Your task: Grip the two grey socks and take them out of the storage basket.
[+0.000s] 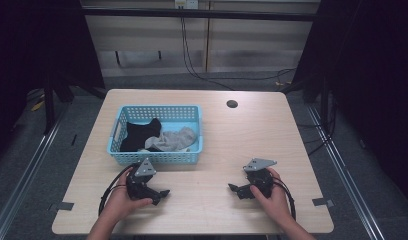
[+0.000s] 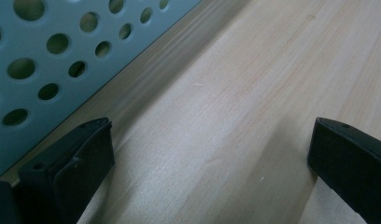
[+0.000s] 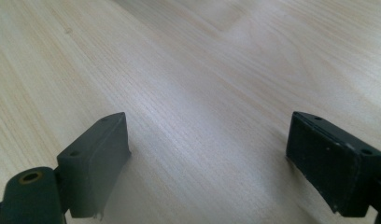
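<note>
Low on the table [image 1: 217, 145], both grippers — left gripper [image 1: 161, 194], right gripper [image 1: 235, 189] — jaws spread.

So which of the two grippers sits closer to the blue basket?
The left gripper: it rests just in front of the blue basket's near wall, while the right gripper lies farther along the bare table.

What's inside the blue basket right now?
The blue basket holds a black garment on its left side and a grey cloth to the right, which overlaps it. Anything beneath the two, and the basket's floor there, is covered.
</note>
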Motion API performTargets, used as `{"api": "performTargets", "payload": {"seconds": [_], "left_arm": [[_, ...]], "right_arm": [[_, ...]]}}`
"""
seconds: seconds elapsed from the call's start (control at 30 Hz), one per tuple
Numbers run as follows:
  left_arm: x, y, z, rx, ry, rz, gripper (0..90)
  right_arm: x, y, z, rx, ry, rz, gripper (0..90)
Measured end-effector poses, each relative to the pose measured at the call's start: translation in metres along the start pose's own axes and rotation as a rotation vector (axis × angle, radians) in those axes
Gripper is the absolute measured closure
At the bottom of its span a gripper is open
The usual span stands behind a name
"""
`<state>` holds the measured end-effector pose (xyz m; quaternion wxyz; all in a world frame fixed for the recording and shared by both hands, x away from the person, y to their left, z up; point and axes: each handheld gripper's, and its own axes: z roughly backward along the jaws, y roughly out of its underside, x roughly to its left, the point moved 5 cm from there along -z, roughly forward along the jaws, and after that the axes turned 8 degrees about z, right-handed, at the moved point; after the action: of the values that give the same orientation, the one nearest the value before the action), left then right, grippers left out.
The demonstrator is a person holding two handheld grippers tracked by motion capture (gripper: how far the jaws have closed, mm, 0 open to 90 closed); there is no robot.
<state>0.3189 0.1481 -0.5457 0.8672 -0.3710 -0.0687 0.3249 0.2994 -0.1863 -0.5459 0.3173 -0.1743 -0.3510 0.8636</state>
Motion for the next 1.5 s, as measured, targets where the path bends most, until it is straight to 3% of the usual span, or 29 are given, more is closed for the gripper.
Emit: {"api": "performTargets", "payload": {"seconds": [0.3,0.43,0.7,0.77,0.87,0.9,0.93,1.07,1.27,1.5], "left_arm": [[0.0,-0.001,-0.001,-0.002,-0.004,0.014,0.0],[-0.001,-0.003,-0.001,0.031,-0.023,0.018,0.4],[-0.005,-0.009,0.005,0.132,-0.048,0.038,11.5],[-0.006,-0.01,0.007,0.161,-0.042,0.038,15.7],[-0.008,-0.013,0.009,0.239,-0.037,0.049,15.9],[-0.008,-0.013,0.009,0.239,-0.037,0.049,16.4],[-0.009,-0.014,0.011,0.278,-0.031,0.056,17.2],[-0.013,-0.018,0.015,0.343,-0.012,0.058,18.5],[-0.017,-0.037,0.031,0.37,0.022,0.067,20.4],[-0.016,-0.063,0.047,0.35,0.038,0.078,20.8]], "right_arm": [[0.0,0.0,0.0,0.0,0.0,0.0,12.5],[0.0,0.0,0.0,0.0,0.0,-0.002,12.5],[0.0,0.0,0.0,0.001,0.0,-0.002,12.5],[0.0,0.0,0.0,0.0,0.0,-0.002,12.5],[0.0,0.0,0.0,-0.001,-0.001,-0.002,12.5],[0.0,0.0,0.0,-0.001,-0.001,-0.002,12.5],[0.0,0.0,0.0,-0.001,-0.001,-0.002,12.5],[0.0,0.0,0.0,-0.001,-0.001,-0.002,12.5],[0.0,0.0,0.0,-0.001,-0.001,-0.001,12.5],[0.0,0.0,0.0,-0.001,-0.001,-0.002,12.5]]}}
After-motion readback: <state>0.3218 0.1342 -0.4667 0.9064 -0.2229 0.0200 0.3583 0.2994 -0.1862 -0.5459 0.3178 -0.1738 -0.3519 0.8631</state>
